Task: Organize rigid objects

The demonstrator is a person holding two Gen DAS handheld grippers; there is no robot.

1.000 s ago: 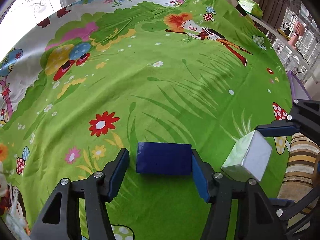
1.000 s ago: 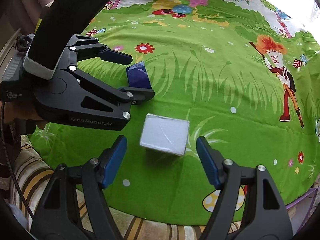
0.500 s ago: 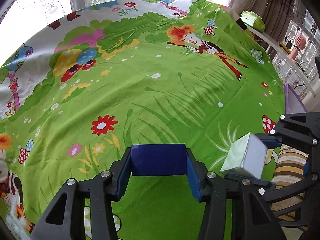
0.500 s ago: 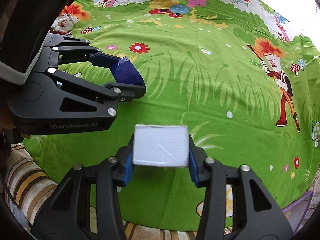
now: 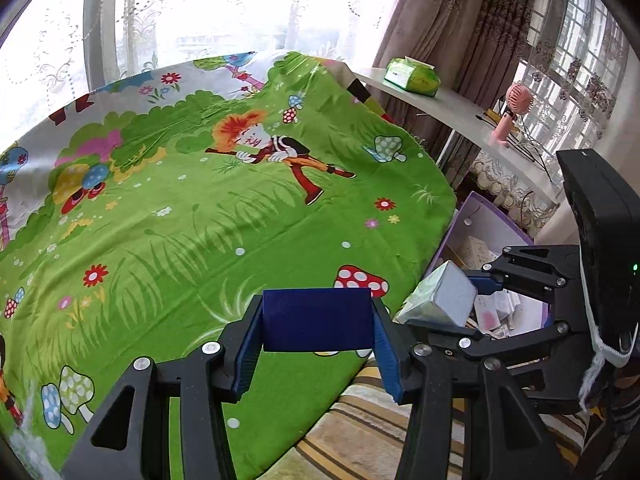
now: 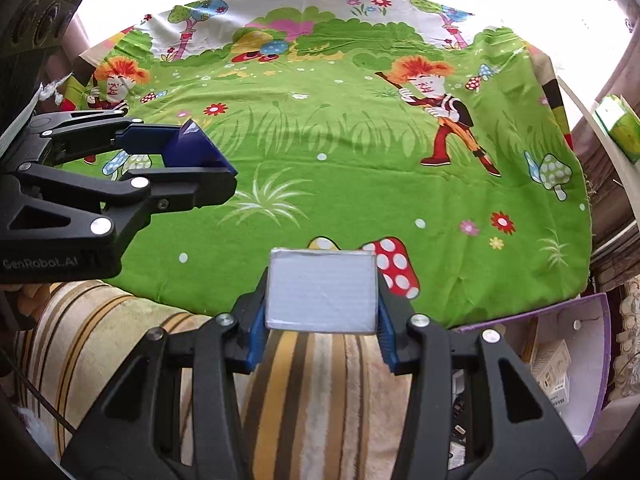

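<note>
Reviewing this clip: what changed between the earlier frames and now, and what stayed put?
Both grippers' jaws have just been closing. The left gripper took hold of the dark blue box and the right gripper the white-faced box; both boxes were lifted off the green cartoon cloth and carried past its near edge, toward the purple bin. The cloth and the shelf items stayed as they were.

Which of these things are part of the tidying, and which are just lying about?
Part of the job:
- dark blue rectangular box, clamped in the left gripper
- pale grey-topped box, clamped in the right gripper
- purple storage bin

Lying about:
- green tissue pack
- pink handheld fan
</note>
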